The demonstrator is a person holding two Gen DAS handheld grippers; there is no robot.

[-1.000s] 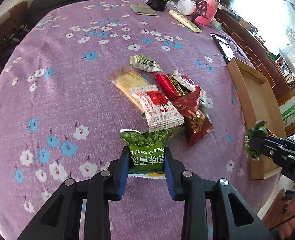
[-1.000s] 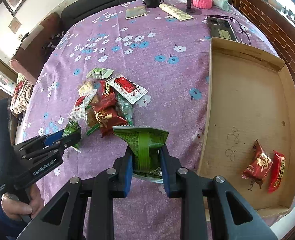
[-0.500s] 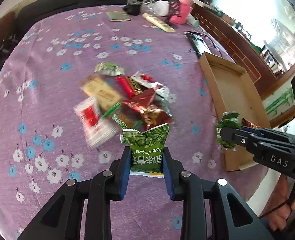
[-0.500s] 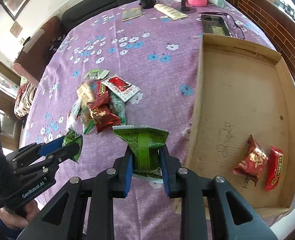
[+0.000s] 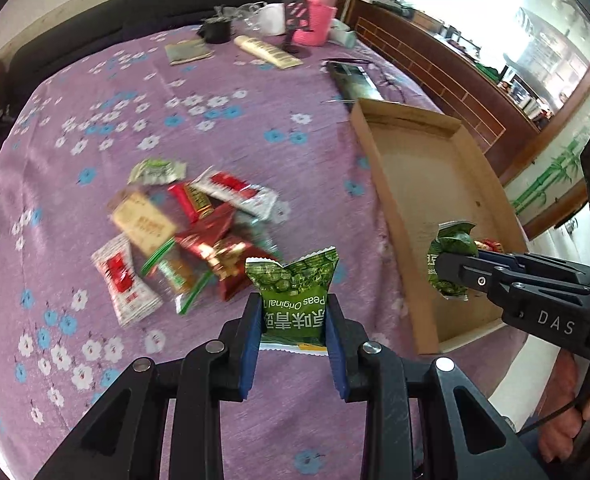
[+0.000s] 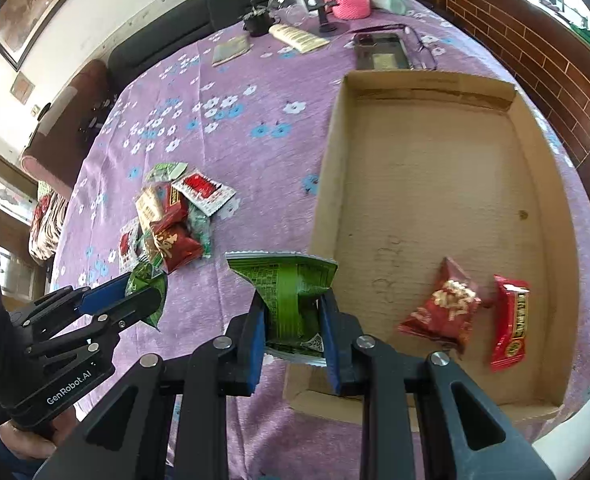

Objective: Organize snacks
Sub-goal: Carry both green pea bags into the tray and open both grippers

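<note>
Left gripper point(image 5: 293, 322): jaws clamped on green pea packet point(image 5: 293, 294), lower centre of left wrist view, lifted off desk point(image 5: 215, 128).
Right gripper point(image 6: 293, 322): jaws clamped on 2nd green packet point(image 6: 289, 288), lower centre of right wrist view, over near-left edge of cardboard tray point(image 6: 415, 168).
Snack pile point(image 5: 191, 232): centre-left, on purple floral cloth, blurred.
Tray contents: red nut packet point(image 6: 443, 306) + red bar packet point(image 6: 511, 322), lower right, just beside each other.

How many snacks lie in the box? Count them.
2: a red pouch and a red bar, side by side in the box, near its front right corner.
</note>
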